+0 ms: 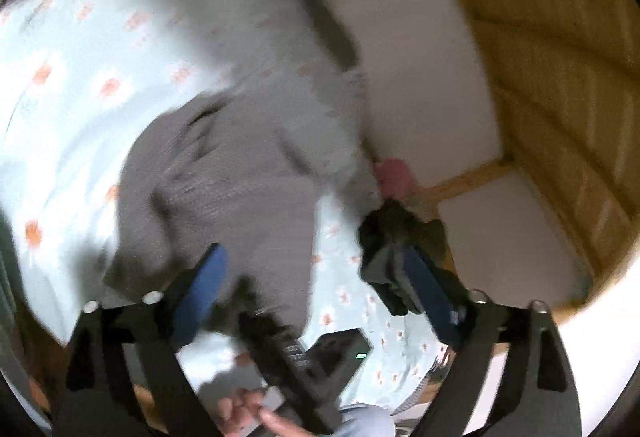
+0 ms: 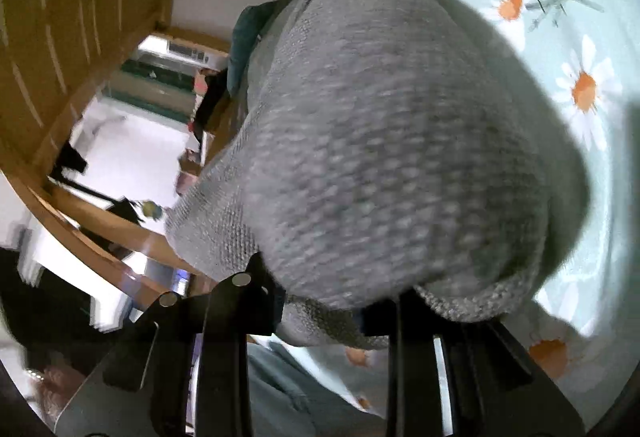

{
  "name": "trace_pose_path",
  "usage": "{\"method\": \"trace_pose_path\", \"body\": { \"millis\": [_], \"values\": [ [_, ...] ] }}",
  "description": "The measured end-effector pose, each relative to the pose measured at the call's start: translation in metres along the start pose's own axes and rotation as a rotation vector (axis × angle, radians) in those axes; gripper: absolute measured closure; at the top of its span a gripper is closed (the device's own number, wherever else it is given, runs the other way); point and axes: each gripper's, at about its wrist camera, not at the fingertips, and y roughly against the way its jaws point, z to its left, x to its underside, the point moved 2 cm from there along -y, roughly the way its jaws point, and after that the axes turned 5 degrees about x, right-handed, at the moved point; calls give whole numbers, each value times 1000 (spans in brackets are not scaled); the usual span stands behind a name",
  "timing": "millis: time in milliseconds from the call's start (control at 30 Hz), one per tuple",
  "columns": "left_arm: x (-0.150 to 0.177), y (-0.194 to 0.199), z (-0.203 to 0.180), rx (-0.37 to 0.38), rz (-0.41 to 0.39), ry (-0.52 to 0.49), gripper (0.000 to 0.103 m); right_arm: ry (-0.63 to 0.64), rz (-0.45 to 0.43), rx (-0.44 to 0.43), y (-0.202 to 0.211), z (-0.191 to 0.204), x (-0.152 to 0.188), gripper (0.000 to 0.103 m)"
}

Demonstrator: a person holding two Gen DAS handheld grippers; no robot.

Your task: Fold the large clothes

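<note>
A grey knit sweater [image 1: 224, 189] lies bunched on a pale blue bed sheet with a daisy print [image 1: 80, 85]. My left gripper [image 1: 316, 273] is open above the sweater's edge, its blue fingers [image 1: 208, 285] spread wide with nothing between them. The other gripper and a hand show below it [image 1: 304, 361]. In the right wrist view the sweater [image 2: 392, 141] fills the middle and drapes over my right gripper [image 2: 336, 301]; the fingertips are hidden under the knit, which hangs from them above the daisy sheet [image 2: 580, 85].
A white wall [image 1: 420, 57] and a wooden bed frame [image 1: 560, 77] run along the right of the left wrist view. A dark cloth clump [image 1: 400, 233] and a pink item [image 1: 394, 177] lie near the bed edge. A wooden rail [image 2: 100, 237] and room floor show at left.
</note>
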Motion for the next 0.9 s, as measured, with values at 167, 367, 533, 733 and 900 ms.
{"method": "trace_pose_path", "body": {
  "millis": [167, 367, 533, 733, 900],
  "values": [
    [-44, -76, -13, -238, 34, -317, 8, 82, 6, 72, 4, 17, 2, 75],
    [-43, -169, 88, -559, 345, -430, 7, 208, 104, 141, 20, 53, 9, 51],
    [-38, -163, 103, -494, 308, -442, 6, 558, 88, 119, 68, 140, 22, 4],
    [-35, -162, 103, -497, 269, -478, 6, 703, -80, 586, 43, 150, -52, 4],
    [-37, -162, 108, -472, 272, -460, 6, 667, 207, 666, -35, 62, -52, 3]
  ]
}}
